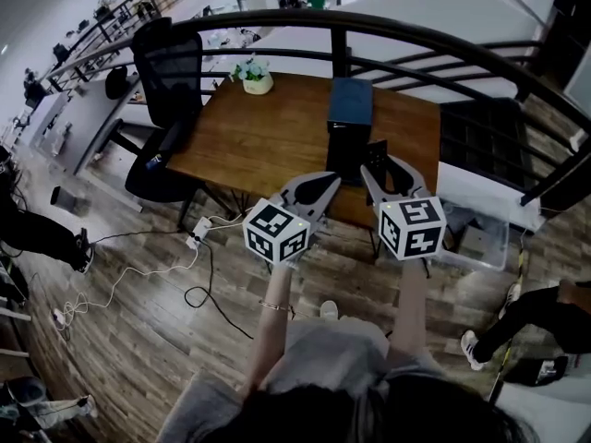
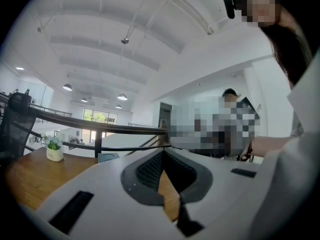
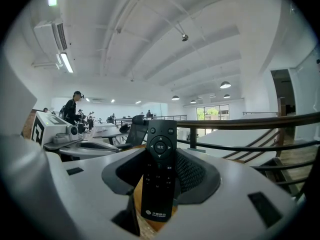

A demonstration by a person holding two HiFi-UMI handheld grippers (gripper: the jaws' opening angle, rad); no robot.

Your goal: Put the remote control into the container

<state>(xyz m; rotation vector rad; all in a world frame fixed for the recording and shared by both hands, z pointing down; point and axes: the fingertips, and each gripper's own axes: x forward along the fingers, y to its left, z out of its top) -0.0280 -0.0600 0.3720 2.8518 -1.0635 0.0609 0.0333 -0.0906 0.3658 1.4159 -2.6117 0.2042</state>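
Note:
A black remote control (image 3: 159, 170) stands upright between the jaws of my right gripper (image 3: 161, 151), which is shut on it. In the head view the remote (image 1: 375, 152) sticks up from the right gripper (image 1: 377, 168) over the table's near edge. The container (image 1: 350, 116), a tall dark box with a blue-grey top, stands on the wooden table (image 1: 268, 137) just beyond both grippers. My left gripper (image 1: 329, 182) hovers left of the right one, near the container's foot. In the left gripper view its jaws (image 2: 163, 153) are shut with nothing between them, and the container's top (image 2: 108, 157) shows beyond.
A small potted plant (image 1: 256, 76) sits at the table's far edge. A black office chair (image 1: 164, 100) stands at the table's left. A dark curved railing (image 1: 388, 28) runs behind the table. Cables and a power strip (image 1: 197, 232) lie on the wooden floor.

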